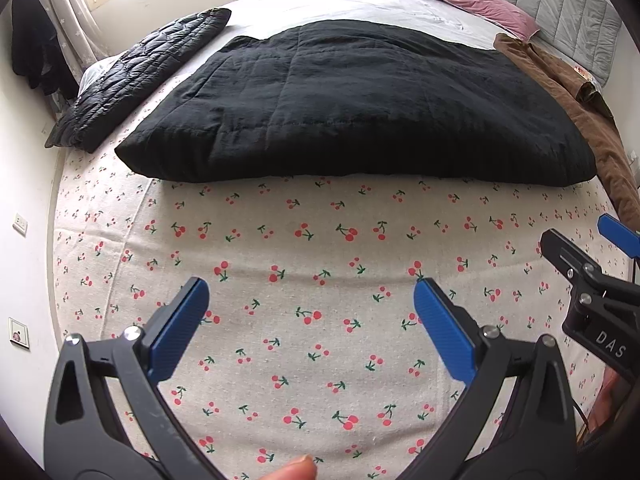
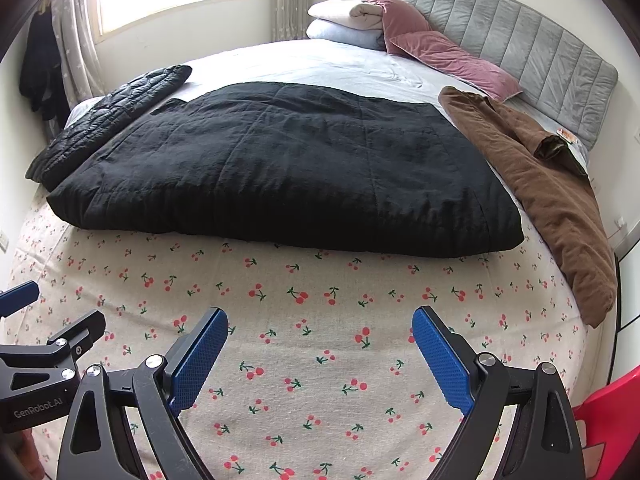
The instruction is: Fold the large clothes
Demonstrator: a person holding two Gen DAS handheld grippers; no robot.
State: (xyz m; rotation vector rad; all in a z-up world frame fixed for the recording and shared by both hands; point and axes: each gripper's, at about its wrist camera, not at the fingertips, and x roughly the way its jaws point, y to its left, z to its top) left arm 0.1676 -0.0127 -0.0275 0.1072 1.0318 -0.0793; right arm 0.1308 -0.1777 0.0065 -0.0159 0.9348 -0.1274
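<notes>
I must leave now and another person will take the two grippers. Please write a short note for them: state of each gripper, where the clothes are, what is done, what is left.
Left gripper: open, holds nothing, over the cherry-print sheet.
Right gripper: open, holds nothing, beside the left one.
Black padded garment: flat in the middle of the bed, looks already folded into a rectangle.
Black puffer jacket: along the left edge; folded or not, I cannot tell.
Brown coat: loose and rumpled along the right edge.
Left: probably the brown coat.
</notes>
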